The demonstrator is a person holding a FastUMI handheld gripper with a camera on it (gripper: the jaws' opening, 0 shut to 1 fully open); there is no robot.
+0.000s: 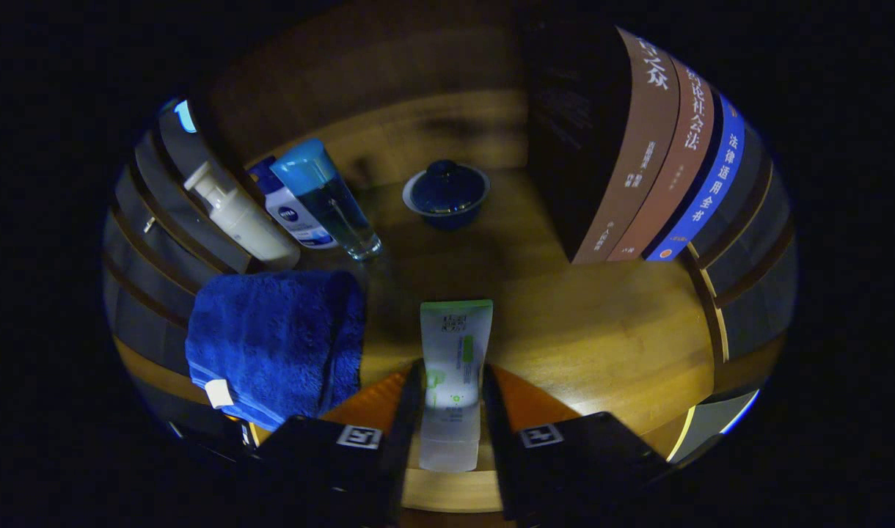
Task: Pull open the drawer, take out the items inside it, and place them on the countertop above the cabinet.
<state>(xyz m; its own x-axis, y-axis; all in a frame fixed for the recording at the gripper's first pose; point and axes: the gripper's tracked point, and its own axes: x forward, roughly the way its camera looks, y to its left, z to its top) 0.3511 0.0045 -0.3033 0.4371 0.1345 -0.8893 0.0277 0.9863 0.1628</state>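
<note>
A white tube with a green end (453, 352) stands between my two fingers, and my gripper (451, 400) is shut on it with both fingers pressing its sides. The tube's cap end points back toward me and its green crimped end points ahead. Below it lies the wooden countertop (601, 345). A folded blue towel (279, 341) rests on the countertop just left of the fingers.
Beyond the towel stand a white pump bottle (242, 220), a blue-labelled bottle (293, 209) and a clear bottle with a blue cap (330, 198). A dark blue lidded bowl (446, 192) sits further ahead. Upright books (638, 154) stand on the right.
</note>
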